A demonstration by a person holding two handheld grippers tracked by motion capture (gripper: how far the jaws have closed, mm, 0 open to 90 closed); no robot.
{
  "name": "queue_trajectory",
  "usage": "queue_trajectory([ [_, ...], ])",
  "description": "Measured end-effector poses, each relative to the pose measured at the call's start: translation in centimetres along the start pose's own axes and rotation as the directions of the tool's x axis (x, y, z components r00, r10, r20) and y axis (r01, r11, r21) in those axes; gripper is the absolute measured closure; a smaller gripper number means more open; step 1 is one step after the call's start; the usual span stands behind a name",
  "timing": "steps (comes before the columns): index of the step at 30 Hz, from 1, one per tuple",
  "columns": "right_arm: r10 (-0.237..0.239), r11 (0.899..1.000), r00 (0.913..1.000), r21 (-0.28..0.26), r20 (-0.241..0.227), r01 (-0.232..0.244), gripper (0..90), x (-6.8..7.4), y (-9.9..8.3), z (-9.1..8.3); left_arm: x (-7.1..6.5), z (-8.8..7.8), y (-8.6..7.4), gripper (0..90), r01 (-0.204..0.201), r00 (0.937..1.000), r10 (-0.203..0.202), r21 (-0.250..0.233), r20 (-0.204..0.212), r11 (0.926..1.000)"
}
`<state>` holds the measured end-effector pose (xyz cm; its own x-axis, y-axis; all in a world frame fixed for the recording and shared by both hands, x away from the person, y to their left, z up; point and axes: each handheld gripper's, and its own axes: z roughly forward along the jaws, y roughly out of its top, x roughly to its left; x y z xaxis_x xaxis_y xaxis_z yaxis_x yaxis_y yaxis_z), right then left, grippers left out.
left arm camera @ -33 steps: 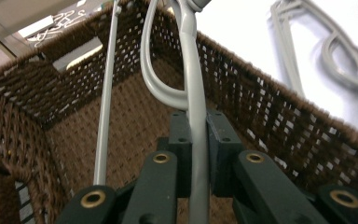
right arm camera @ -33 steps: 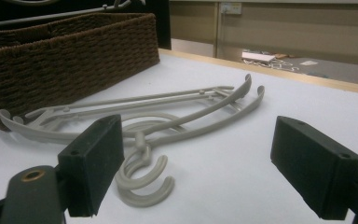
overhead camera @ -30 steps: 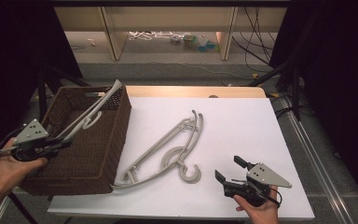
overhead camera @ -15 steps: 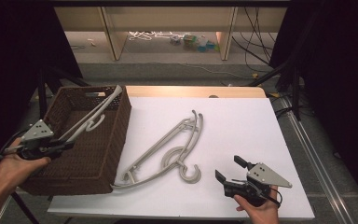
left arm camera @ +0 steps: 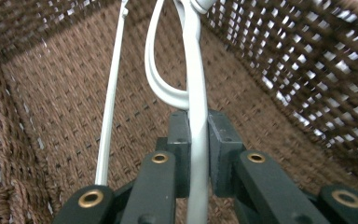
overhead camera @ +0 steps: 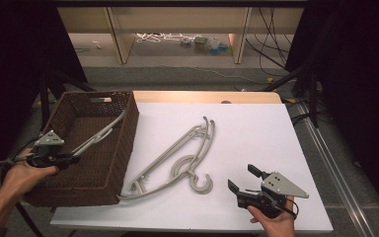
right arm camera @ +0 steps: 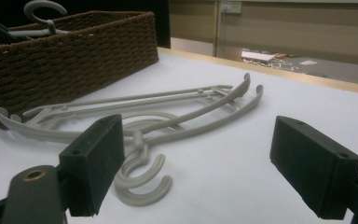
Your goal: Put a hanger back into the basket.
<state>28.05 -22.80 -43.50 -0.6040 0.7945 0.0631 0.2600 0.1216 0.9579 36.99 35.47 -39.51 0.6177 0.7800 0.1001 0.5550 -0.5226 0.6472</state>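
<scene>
Grey hanger (left arm camera: 196, 93) clamped in left tongs (overhead camera: 71, 159), now sunk lower into wicker basket (overhead camera: 128, 143) than a second ago (release looks near). Right tongs (overhead camera: 243, 178) apart, idle beside two hangers (overhead camera: 177, 158) on white surface (overhead camera: 256, 128).

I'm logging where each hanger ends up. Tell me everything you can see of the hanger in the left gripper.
The held hanger is pale grey, plastic by its look, with a curved shoulder bar and a thin straight rod. It slants inside the brown wicker basket, its upper end near the right wall. The left gripper is shut on its bar, pads pressing both sides.
</scene>
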Motion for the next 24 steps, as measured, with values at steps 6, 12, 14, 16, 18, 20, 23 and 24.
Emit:
queue_trajectory([
  [6,-0.005,1.000,0.9999,0.021,0.011,0.005,18.5,-0.1,0.1,-0.2,-0.4,0.5,0.2,79.6,0.066,0.9968,-0.071,0.117,0.038,0.9909],
  [12,0.006,1.000,1.0000,0.008,-0.001,-0.006,18.5,-0.1,0.0,0.0,-0.8,0.0,0.8,61.8,0.069,0.9949,-0.077,0.118,0.066,0.9906],
  [14,-0.001,1.000,1.0000,0.015,0.008,0.000,18.5,-0.1,0.1,-0.1,-1.3,-0.2,1.1,56.9,0.076,0.9968,-0.077,0.054,0.022,0.9956],
  [16,0.012,1.000,0.9999,-0.004,-0.001,-0.012,18.5,0.0,0.0,0.0,-1.4,-0.3,1.3,50.6,0.072,0.9970,-0.073,0.045,0.025,0.9964],
  [18,0.012,1.000,0.9999,-0.006,-0.001,-0.012,18.5,0.0,0.0,0.0,-2.4,-0.4,1.8,47.6,0.092,0.9957,-0.091,-0.020,0.018,0.9956],
  [20,0.010,1.000,0.9999,0.002,0.001,-0.010,18.5,-0.1,0.0,-0.1,-3.0,-1.0,2.6,38.2,0.054,0.9985,-0.053,-0.036,0.009,0.9979],
  [23,0.009,1.000,1.0000,0.004,0.000,-0.009,18.5,-0.1,0.1,-0.1,-3.4,-1.5,3.2,34.9,0.030,0.9995,-0.029,-0.057,0.009,0.9979],
  [24,0.010,1.000,1.0000,0.002,0.001,-0.010,18.5,-0.1,0.0,-0.1,-4.6,-1.4,3.7,33.1,0.081,0.9965,-0.083,-0.165,-0.009,0.9829],
])
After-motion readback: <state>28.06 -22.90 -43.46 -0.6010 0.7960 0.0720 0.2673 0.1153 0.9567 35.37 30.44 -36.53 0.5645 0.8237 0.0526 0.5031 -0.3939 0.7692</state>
